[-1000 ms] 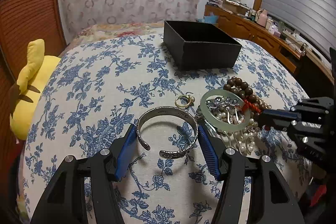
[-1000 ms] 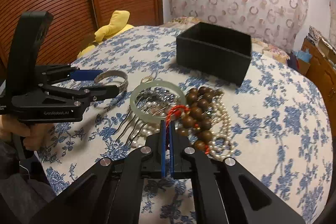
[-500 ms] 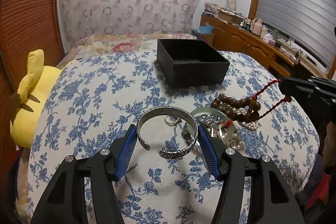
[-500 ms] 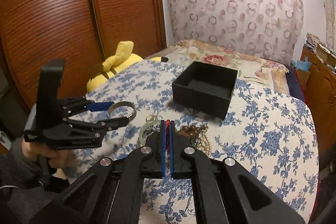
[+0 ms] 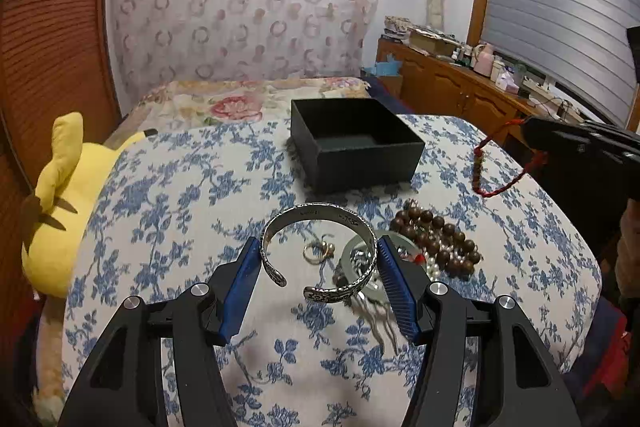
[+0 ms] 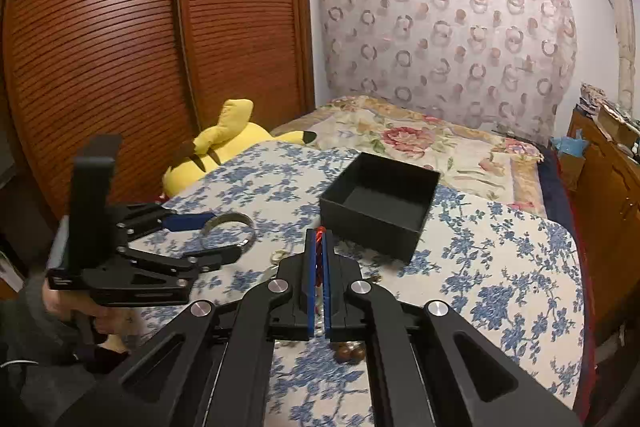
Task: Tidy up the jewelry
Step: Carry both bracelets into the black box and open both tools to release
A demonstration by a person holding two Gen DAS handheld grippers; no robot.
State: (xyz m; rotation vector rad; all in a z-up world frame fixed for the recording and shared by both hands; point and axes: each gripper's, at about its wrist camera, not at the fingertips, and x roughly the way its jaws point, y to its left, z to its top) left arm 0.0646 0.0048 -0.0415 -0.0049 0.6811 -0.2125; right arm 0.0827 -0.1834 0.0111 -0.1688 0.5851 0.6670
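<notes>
My left gripper [image 5: 318, 259] is shut on a silver cuff bracelet [image 5: 320, 213] and holds it above the floral cloth; it also shows in the right wrist view [image 6: 228, 223]. My right gripper [image 6: 318, 239] is shut on a red cord bracelet [image 6: 319, 235], which hangs as a loop with small beads in the left wrist view [image 5: 500, 163]. An open black box [image 5: 356, 143] stands empty behind, also seen in the right wrist view [image 6: 380, 203]. Brown wooden beads [image 5: 436, 235], a pale green bangle [image 5: 356, 247], pearls and a gold ring [image 5: 318, 251] lie in a pile.
A yellow plush toy [image 5: 60, 199] lies at the left edge of the floral cloth [image 5: 180, 187]. A bed with a flowered cover [image 6: 420, 143] lies behind. A wooden cabinet [image 5: 452, 83] stands at the right, a slatted wardrobe [image 6: 120, 47] at the left.
Both grippers have risen and drawn back from the pile. The red cord bracelet has come free of the wooden beads and now hangs from my right gripper.
</notes>
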